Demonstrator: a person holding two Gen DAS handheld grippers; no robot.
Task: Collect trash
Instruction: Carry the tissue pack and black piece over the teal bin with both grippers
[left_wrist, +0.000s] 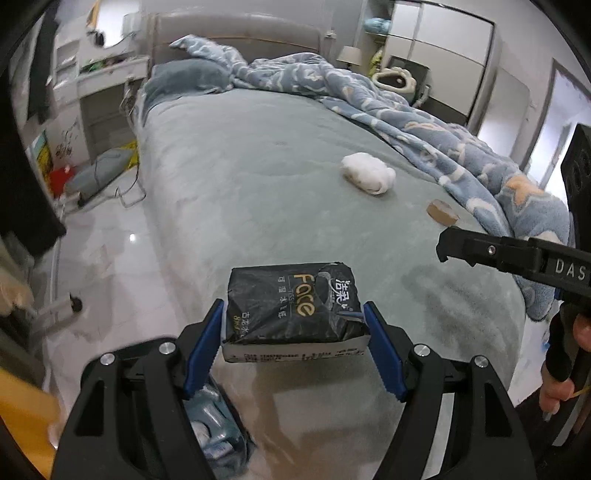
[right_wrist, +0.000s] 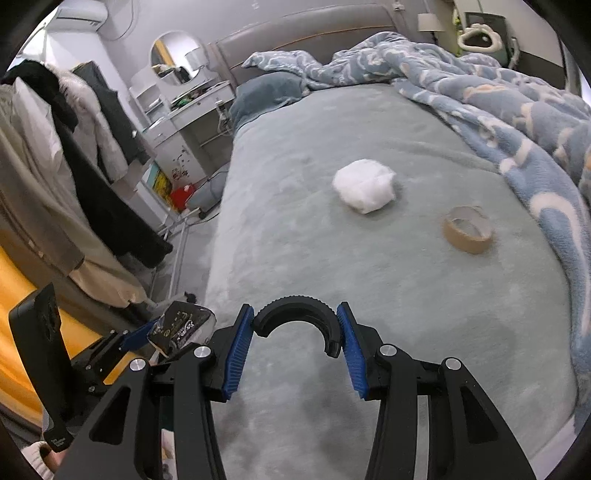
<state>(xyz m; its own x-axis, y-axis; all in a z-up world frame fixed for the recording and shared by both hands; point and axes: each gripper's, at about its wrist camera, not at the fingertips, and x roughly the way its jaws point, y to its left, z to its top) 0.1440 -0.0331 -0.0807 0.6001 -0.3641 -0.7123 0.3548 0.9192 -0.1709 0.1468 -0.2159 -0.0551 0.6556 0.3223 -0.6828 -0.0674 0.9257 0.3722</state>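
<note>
My left gripper (left_wrist: 293, 310) is shut on a black tissue pack (left_wrist: 291, 302), its blue pads pressing both sides, held over the foot edge of the grey-green bed (left_wrist: 258, 166). The pack (right_wrist: 184, 325) also shows at lower left in the right wrist view. My right gripper (right_wrist: 295, 314) is shut on a black curved half-ring piece (right_wrist: 295, 306) above the bed. In the left wrist view, the right gripper (left_wrist: 480, 251) reaches in from the right. Farther up the bed lie a white crumpled wad (right_wrist: 364, 190) (left_wrist: 367, 173) and a brown tape roll (right_wrist: 467, 229) (left_wrist: 441, 212).
A blue patterned blanket (left_wrist: 424, 122) is bunched along the bed's right side. Clothes hang on a rack (right_wrist: 74, 147) to the left. Below the left gripper is a bag or bin with bluish contents (left_wrist: 210, 424). A dresser and floor clutter (left_wrist: 99, 173) stand beside the bed.
</note>
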